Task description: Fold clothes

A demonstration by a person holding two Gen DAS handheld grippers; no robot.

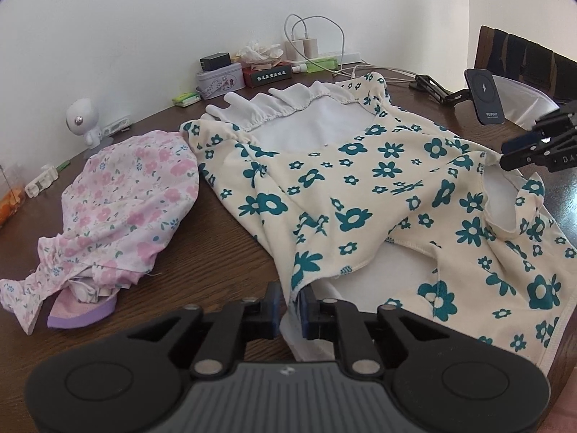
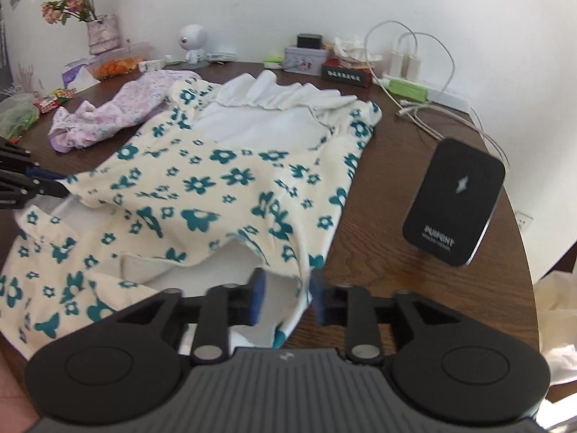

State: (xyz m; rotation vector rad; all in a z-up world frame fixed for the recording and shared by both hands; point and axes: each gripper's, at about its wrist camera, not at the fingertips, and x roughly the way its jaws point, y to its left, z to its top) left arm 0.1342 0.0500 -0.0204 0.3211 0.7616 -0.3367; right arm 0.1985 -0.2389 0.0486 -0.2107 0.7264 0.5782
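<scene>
A cream garment with teal flowers (image 1: 378,187) lies spread on the brown table, white lining and ruffled hem toward the wall; it also shows in the right wrist view (image 2: 223,187). My left gripper (image 1: 291,306) pinches its near-left edge between the blue pads, jaws narrowly apart on the cloth. My right gripper (image 2: 286,297) stands around the near-right edge with a wider gap, cloth between the pads. Each gripper shows in the other's view, the right one (image 1: 519,151) and the left one (image 2: 47,184), at the fabric's edge. A pink floral garment (image 1: 119,209) lies crumpled to the left.
A black charger stand (image 2: 456,200) stands right of the garment. Along the wall are tins (image 1: 218,79), cables and plugs (image 1: 310,47), a small white robot figure (image 1: 83,119), a snack tub (image 2: 115,61) and a flower vase (image 2: 102,32). The table edge (image 2: 519,259) curves on the right.
</scene>
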